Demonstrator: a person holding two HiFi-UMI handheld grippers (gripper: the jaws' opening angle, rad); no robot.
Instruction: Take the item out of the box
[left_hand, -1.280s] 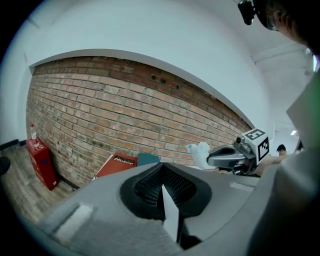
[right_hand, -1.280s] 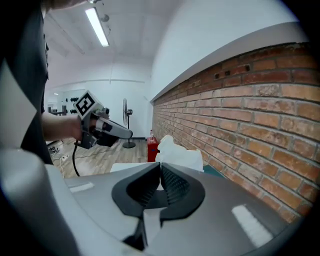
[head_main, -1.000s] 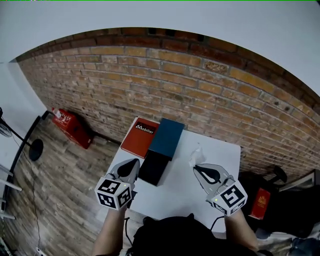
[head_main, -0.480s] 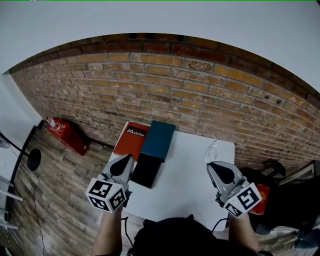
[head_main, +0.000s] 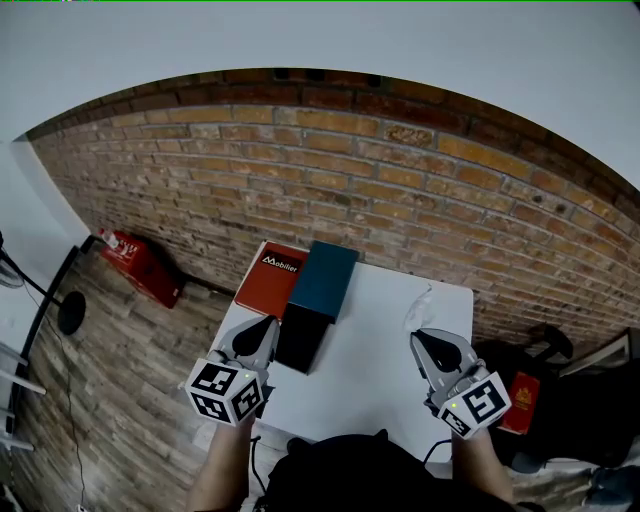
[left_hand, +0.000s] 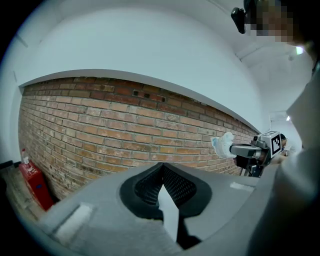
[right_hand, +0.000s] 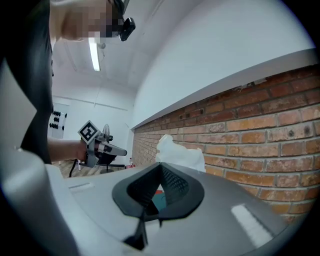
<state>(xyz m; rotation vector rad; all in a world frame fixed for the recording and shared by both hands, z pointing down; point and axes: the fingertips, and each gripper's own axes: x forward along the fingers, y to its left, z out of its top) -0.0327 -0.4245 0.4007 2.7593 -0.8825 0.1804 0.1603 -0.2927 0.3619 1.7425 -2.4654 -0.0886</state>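
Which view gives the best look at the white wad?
The right gripper view: the white wad looms large, crumpled, just beyond the jaws. The left gripper view shows it small at the right gripper's tip; the head view, a faint pale scrap.

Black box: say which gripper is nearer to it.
Left. The left gripper sits right beside the black box, on its left side. The right gripper is across the table, to the box's right, holding a crumpled white item at its tips.
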